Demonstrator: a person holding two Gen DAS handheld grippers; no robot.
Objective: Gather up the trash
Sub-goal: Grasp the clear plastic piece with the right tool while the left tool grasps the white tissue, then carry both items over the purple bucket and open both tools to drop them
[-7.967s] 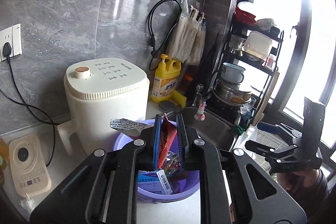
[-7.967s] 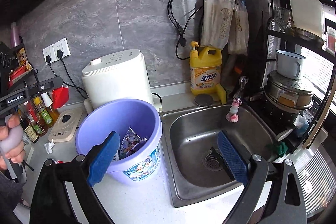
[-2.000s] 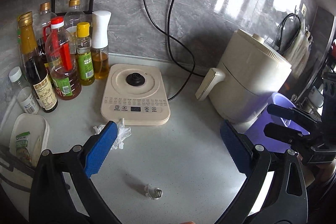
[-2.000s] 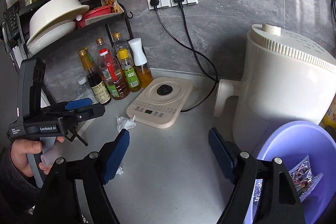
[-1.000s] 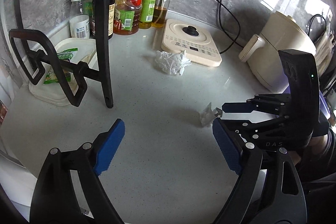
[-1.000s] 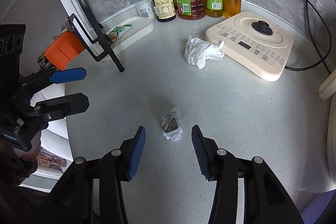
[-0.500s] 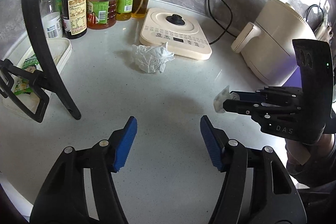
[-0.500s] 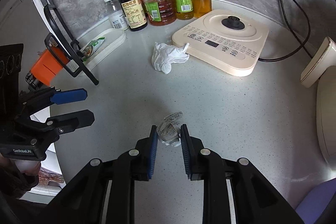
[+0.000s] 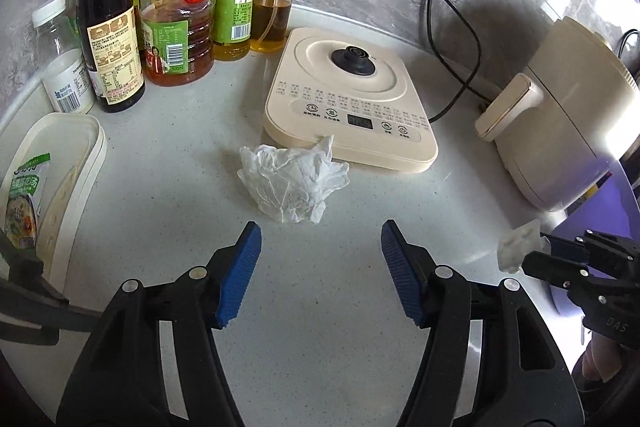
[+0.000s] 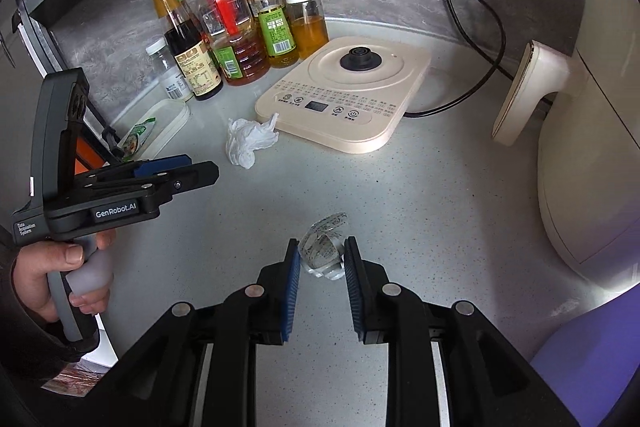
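Note:
A crumpled white tissue (image 9: 294, 187) lies on the counter in front of the beige cooker base (image 9: 352, 99). My left gripper (image 9: 320, 247) is open just short of the tissue, its blue pads level with the tissue's near edge. In the right wrist view this tissue (image 10: 248, 139) lies beyond the left gripper (image 10: 176, 171). My right gripper (image 10: 322, 251) is shut on a small clear plastic wrapper (image 10: 324, 247), held a little above the counter. From the left wrist view the wrapper (image 9: 516, 251) sticks out of the right gripper's tips (image 9: 560, 259). The purple bin (image 10: 592, 359) is at the lower right.
Several oil and sauce bottles (image 9: 176, 7) stand at the back left. A white lidded tray (image 9: 60, 163) with a green packet sits at the left edge. A cream appliance (image 9: 560, 115) stands to the right, with black cords (image 10: 472, 15) running behind it. A person's hand (image 10: 52, 279) grips the left handle.
My right gripper has shut on the clear wrapper and raised it off the counter. My left gripper has moved closer to the white tissue, still open.

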